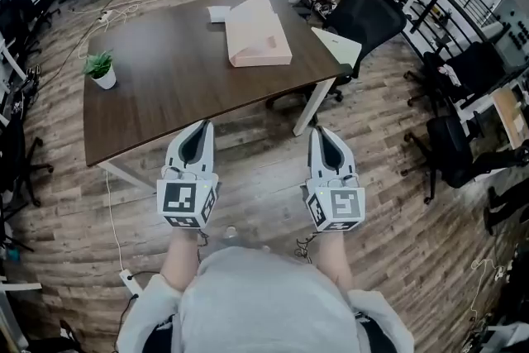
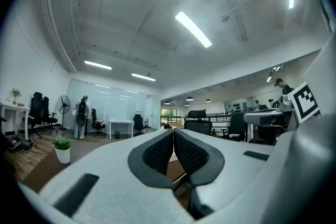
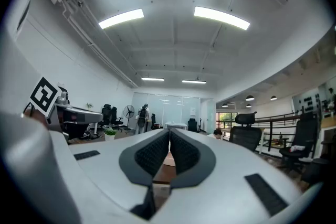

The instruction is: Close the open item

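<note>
Reach matters most: with left gripper (image 1: pixel 200 130) and right gripper (image 1: pixel 321 132) both pinched fully shut on nothing, the person should step nearer the open pink box (image 1: pixel 258 37) on the table's (image 1: pixel 165 91) far right before pressing it closed.

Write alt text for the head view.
A person holds the left gripper and right gripper, jaws shut and empty, short of a dark table. On it sit an open pink box at the far side and a potted plant at the left edge.
</note>
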`<move>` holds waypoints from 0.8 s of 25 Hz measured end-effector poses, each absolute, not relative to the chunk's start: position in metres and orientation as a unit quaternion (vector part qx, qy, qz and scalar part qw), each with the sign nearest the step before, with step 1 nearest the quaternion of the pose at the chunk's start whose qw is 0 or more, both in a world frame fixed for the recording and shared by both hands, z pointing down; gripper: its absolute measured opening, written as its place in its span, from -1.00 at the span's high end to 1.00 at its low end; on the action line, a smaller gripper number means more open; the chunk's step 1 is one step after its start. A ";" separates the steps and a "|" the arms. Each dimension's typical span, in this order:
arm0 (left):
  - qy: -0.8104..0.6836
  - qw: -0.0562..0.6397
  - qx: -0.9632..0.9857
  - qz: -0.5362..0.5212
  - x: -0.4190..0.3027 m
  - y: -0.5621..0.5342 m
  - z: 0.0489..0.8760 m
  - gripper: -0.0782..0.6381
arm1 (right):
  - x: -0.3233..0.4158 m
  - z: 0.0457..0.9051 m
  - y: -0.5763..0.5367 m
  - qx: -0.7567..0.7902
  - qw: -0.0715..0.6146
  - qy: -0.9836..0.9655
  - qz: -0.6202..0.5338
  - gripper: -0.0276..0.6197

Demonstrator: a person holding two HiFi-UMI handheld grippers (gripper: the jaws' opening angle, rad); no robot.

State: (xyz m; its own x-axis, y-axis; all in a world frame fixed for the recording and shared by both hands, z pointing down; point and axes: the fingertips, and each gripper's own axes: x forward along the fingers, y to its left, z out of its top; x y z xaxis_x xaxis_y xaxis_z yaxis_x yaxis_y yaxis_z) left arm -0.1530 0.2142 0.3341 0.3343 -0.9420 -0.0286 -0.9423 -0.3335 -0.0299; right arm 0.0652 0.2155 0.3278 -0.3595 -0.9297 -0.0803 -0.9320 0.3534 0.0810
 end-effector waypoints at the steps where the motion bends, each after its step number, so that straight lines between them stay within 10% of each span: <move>1: 0.576 0.021 -0.817 0.003 -0.154 0.213 0.335 0.75 | 0.064 0.328 0.214 -0.568 0.011 0.821 0.056 0.87; 20: 0.552 0.018 -0.834 0.003 -0.197 0.153 0.346 0.75 | 0.031 0.333 0.168 -0.599 0.030 0.799 0.047 0.87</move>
